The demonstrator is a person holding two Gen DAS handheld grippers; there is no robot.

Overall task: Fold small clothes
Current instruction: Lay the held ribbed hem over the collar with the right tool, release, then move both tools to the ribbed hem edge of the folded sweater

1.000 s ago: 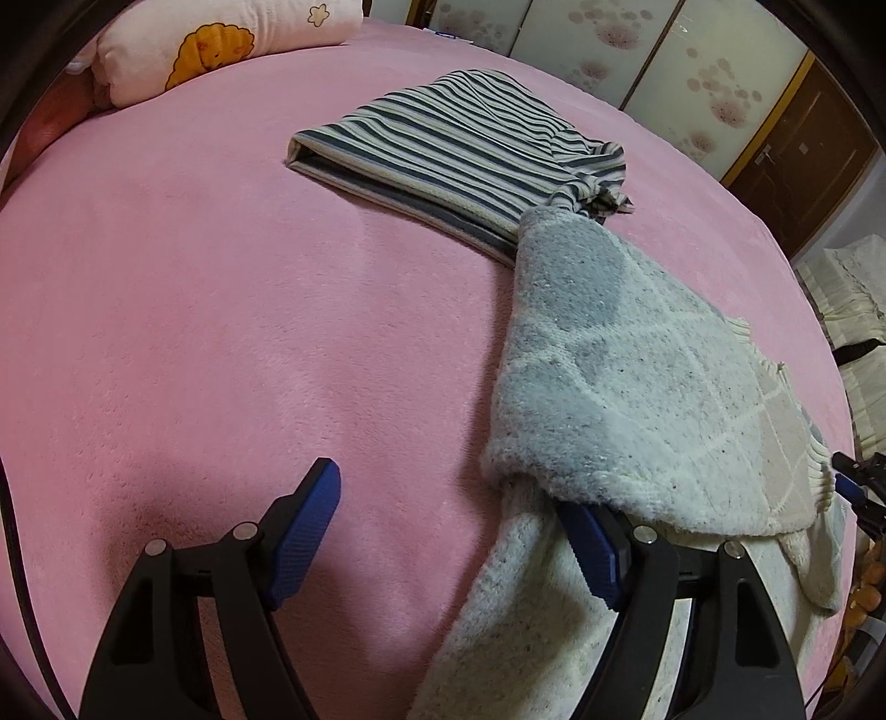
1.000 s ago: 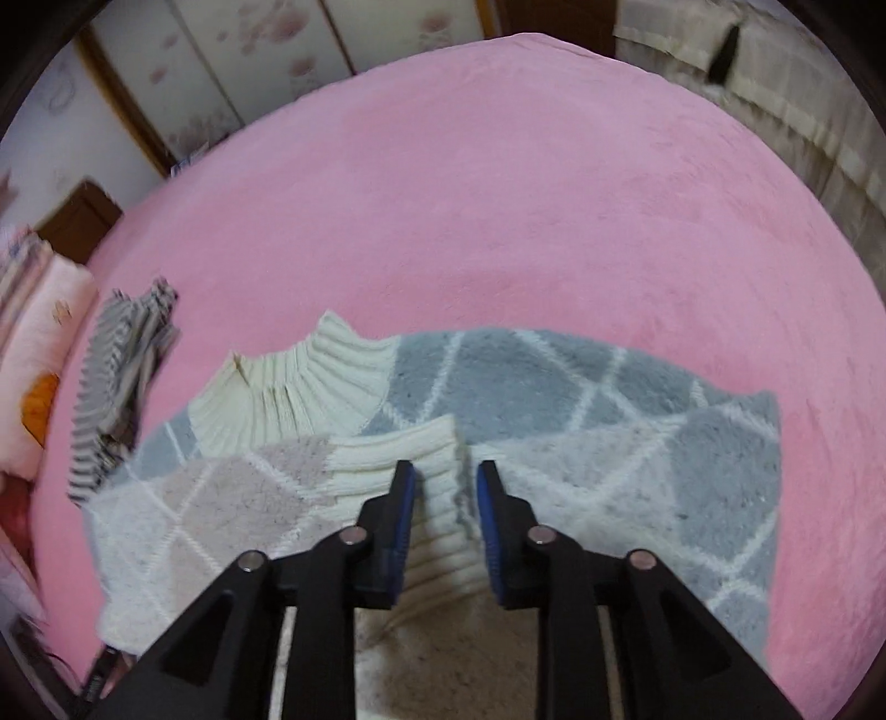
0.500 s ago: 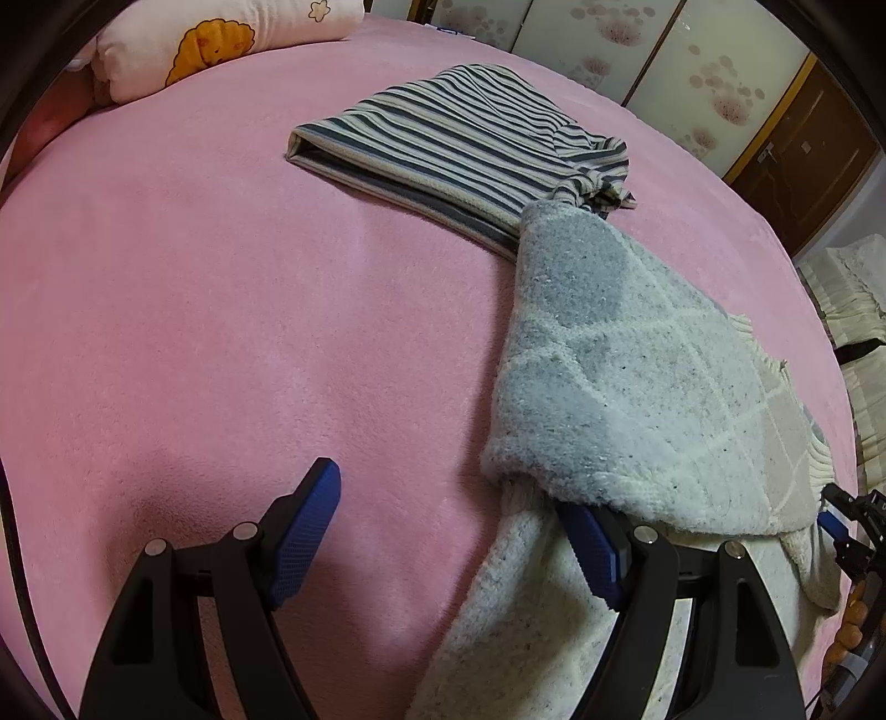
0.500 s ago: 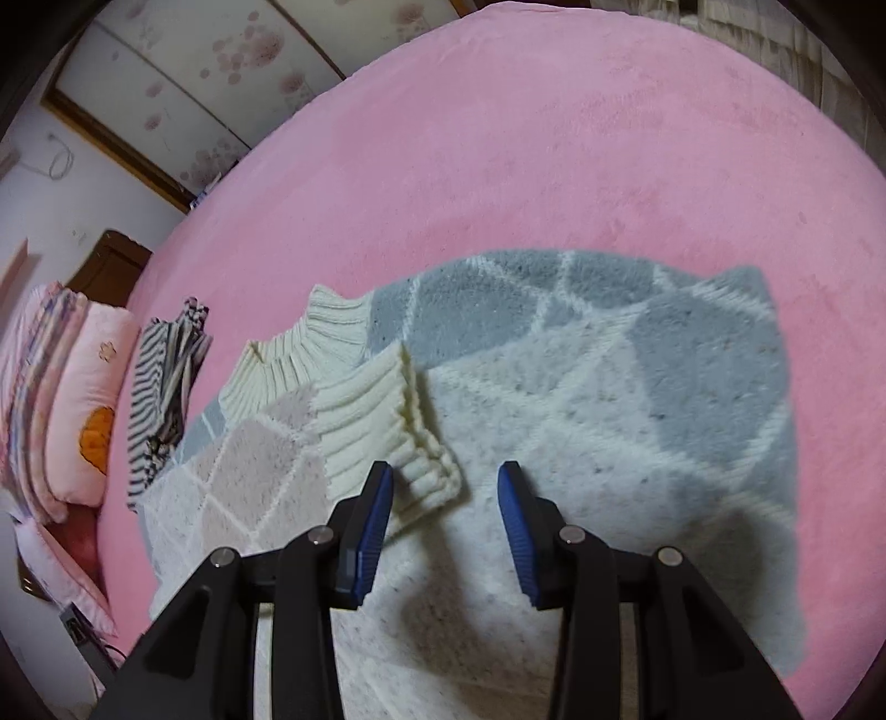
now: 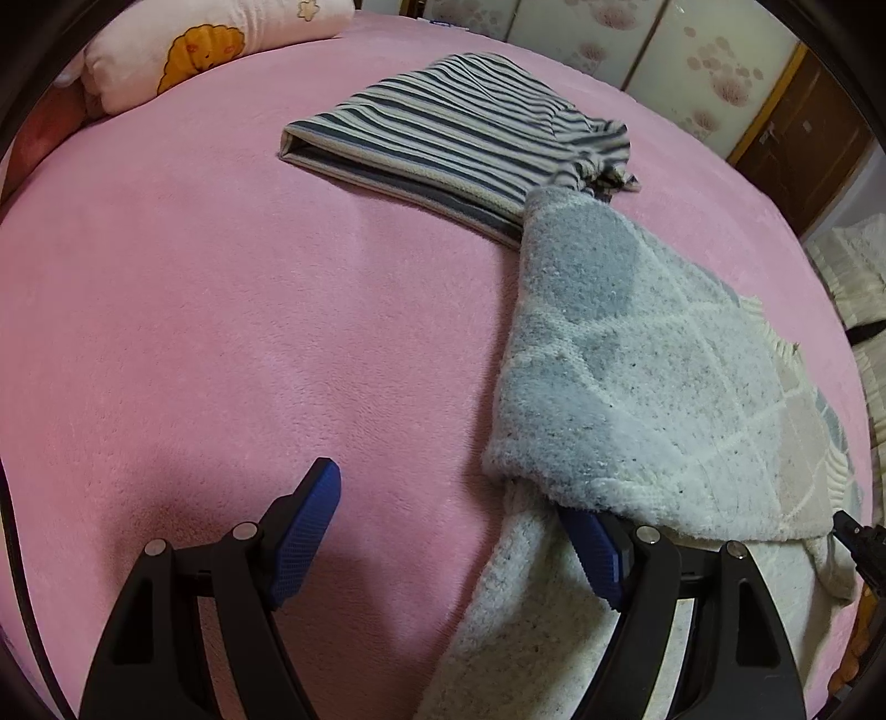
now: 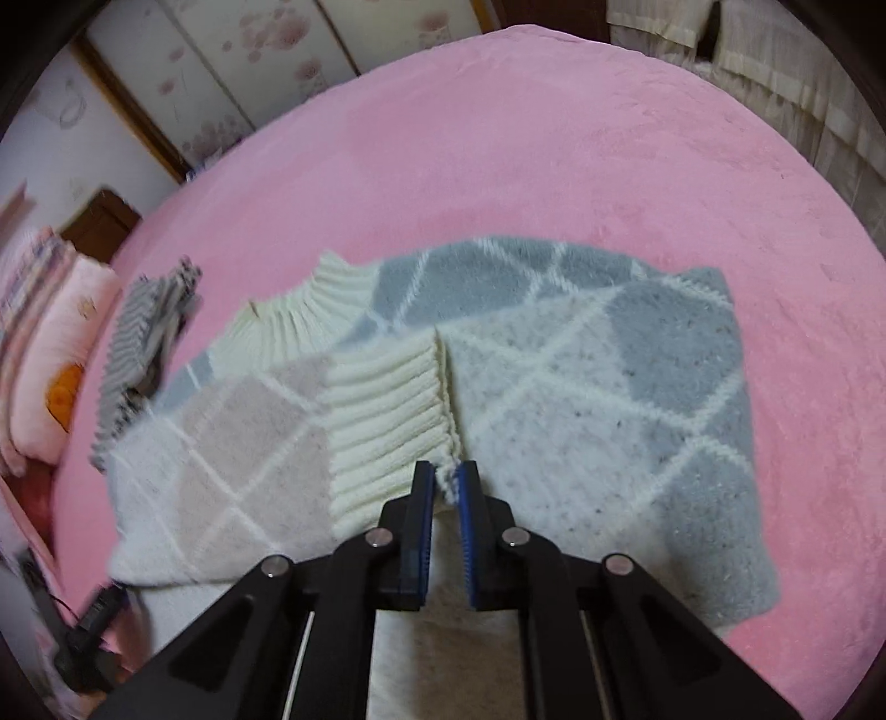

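Right gripper [image 6: 446, 484]: bottom centre of the right wrist view, pads nearly together, pinching a bit of fuzzy knit at the corner of the ribbed cuff [image 6: 387, 421].
Left gripper [image 5: 454, 526]: low in the left wrist view, spread wide; one pad over bare bed, the other tucked under the folded sweater edge, gripping nothing.
Sweater [image 6: 581, 387]: grey and cream diamond knit, lying across the middle of the right wrist view on the pink bed [image 6: 554, 166]; one sleeve is folded in across the body, cuff near the middle, collar [image 6: 310, 310] just beyond it at centre left.
Striped garment [image 5: 443, 144]: upper centre of the left wrist view, already folded flat, its near corner touching the sweater.
Pillow [image 5: 194, 50]: upper left of the left wrist view, past everything else.
Progress: by my read, one piece is done and the sweater is part way. One sleeve is in; the other sleeve, if not yet in, and the body fold look to remain.
Change, right: half a second ago this gripper was spread, straddling the cuff; now it has closed on the cuff corner, and the view is blurred at the left, so it is on the move.
Change, left: no real shift; it stays spread in the same spot, the sweater edge draped over one pad as before.
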